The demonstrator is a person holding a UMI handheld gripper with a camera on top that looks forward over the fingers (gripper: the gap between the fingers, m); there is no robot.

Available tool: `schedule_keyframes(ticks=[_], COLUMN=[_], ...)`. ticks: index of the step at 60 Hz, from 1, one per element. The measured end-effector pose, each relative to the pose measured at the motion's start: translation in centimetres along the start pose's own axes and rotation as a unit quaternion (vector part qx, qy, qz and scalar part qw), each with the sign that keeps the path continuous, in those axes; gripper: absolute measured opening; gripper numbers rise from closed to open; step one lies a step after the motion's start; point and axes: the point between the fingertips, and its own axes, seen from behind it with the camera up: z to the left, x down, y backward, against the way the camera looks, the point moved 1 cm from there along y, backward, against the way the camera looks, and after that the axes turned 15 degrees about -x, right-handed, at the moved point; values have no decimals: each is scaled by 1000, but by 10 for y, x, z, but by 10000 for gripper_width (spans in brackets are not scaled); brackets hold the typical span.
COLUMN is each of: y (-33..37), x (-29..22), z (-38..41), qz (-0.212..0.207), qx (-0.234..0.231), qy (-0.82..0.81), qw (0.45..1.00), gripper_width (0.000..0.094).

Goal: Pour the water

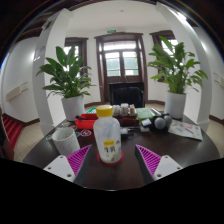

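A clear plastic bottle [108, 136] with a yellow cap and a yellow-and-white label stands upright on a round dark red coaster [97, 158] on the dark table [115, 175]. My gripper [112, 160] is open. The bottle stands between and just ahead of the fingertips, with a gap on each side. The magenta pads [78, 158] flank it left and right. A white cup [66, 139] stands on the table to the left of the bottle.
Behind the bottle lie a red box [86, 122], a tray of small items [122, 117] and dark round objects [160, 122]. Two large potted plants [68, 78] [176, 70] stand beyond the table, either side of a door [122, 62].
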Motion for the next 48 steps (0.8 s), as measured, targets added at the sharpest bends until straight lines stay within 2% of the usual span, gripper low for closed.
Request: schedule_keyframes(ticks=[12,35,48], y=[80,169,188], x=[20,-41,-60], z=[26,49,46], qz=[9,-40,-60], qx=[23,62,85], qy=[-30,24,36], qw=[999,997,994], gripper_width=[856,852,854])
